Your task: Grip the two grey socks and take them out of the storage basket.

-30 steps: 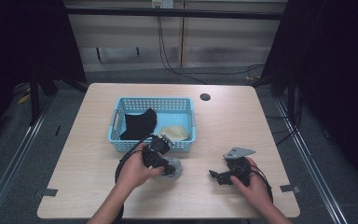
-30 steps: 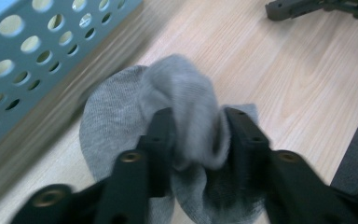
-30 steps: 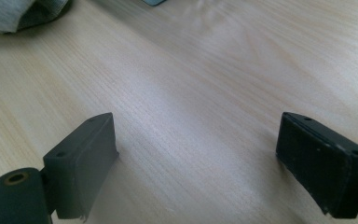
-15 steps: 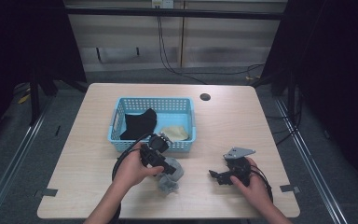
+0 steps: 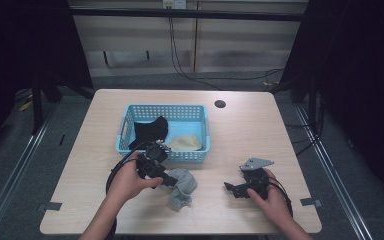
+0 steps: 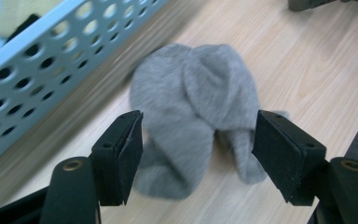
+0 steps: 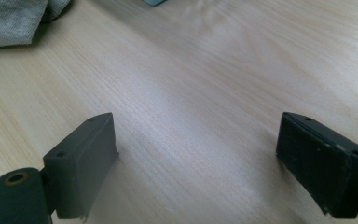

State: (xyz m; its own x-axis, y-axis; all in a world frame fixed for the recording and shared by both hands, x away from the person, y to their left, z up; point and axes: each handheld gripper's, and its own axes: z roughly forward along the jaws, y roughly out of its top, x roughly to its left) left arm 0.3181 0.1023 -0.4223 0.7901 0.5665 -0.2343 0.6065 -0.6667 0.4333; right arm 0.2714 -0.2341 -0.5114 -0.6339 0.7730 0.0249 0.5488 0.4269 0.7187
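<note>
A crumpled grey sock (image 5: 182, 187) lies on the wooden table just in front of the blue basket (image 5: 190, 156). My left gripper (image 5: 169, 179) sits at the sock's left edge. In the left gripper view its jaws have just been opening; the sock (image 6: 196, 107) lies on the wood between and beyond the pads (image 6: 130, 144), which do not press on it. My right gripper (image 5: 232, 189) rests near the front right of the table. It stands open (image 7: 196, 154) over bare wood, with a corner of the sock (image 7: 9, 23) at the top left.
Inside the basket are a black garment (image 5: 150, 131) and a pale yellow cloth (image 5: 185, 143). The basket's perforated wall (image 6: 42, 70) runs close along the left gripper's left side. A dark round hole (image 5: 220, 104) marks the table's far side.
The left gripper's jaws have spread and let go of the grey sock, which now lies on the table. The left hand drew back a little to the left. The right hand stayed put.
</note>
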